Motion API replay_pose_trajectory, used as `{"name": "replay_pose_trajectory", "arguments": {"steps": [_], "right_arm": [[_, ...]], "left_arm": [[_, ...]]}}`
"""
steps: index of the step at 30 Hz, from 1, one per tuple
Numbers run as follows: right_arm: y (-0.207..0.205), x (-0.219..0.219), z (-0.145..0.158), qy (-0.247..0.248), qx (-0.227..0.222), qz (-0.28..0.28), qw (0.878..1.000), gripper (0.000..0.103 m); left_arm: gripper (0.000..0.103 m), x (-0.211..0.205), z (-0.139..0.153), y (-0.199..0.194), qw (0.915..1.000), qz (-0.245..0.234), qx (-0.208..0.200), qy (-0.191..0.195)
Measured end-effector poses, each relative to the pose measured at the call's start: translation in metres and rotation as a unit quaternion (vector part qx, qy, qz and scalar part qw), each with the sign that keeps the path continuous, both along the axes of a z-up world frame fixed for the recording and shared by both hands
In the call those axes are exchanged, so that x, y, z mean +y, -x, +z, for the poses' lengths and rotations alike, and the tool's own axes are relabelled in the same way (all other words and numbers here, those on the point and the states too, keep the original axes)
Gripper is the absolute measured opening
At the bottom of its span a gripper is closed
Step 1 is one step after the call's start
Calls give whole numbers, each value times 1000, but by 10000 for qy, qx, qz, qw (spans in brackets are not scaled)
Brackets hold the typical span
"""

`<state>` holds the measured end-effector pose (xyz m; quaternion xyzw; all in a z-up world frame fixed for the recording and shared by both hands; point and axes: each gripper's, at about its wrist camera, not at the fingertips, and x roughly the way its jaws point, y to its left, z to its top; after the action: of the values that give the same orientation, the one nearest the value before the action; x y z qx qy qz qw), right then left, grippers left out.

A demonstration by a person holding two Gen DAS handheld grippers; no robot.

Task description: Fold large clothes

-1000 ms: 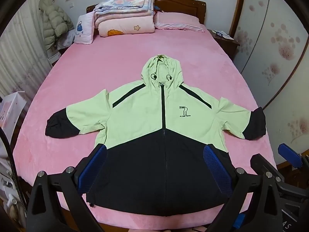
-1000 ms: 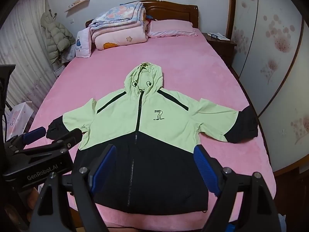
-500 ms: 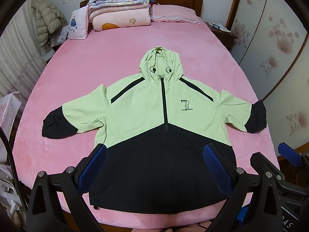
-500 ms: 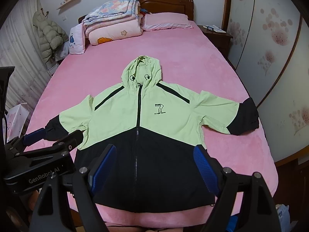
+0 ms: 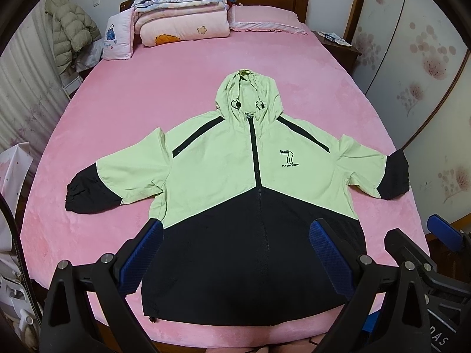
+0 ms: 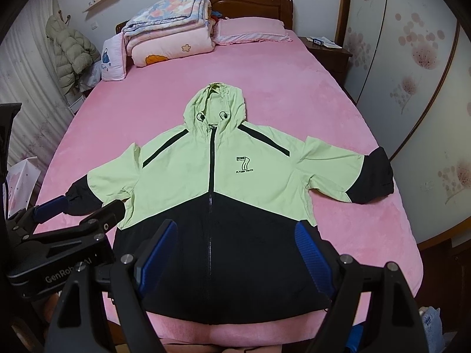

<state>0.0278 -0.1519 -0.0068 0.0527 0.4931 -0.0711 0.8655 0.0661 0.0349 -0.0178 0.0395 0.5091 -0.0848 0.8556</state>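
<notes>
A light green and black hooded jacket lies flat and zipped, front up, on the pink bed, both sleeves spread out and the hood pointing to the headboard. It also shows in the right wrist view. My left gripper is open and empty, held above the jacket's black hem. My right gripper is open and empty too, above the hem. The left gripper appears at the left of the right wrist view, near the left sleeve's black cuff.
Folded quilts and pillows are stacked at the wooden headboard. A puffer coat hangs at the left wall. A nightstand stands at the right, beside a flowered wardrobe. The bed's front edge is just below the grippers.
Both grippers have risen and tilted down a little, so the jacket sits higher and fuller in both views. The jacket has not moved. Both grippers stay open.
</notes>
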Motion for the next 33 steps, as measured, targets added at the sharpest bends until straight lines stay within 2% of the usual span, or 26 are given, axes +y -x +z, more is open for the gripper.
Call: {"name": "replay_pose_trajectory", "arguments": {"steps": [33], "right_arm": [[13, 23, 9, 202, -69, -261, 9994, 83]], "left_arm": [[99, 21, 6, 6, 9992, -315, -145, 176]]}}
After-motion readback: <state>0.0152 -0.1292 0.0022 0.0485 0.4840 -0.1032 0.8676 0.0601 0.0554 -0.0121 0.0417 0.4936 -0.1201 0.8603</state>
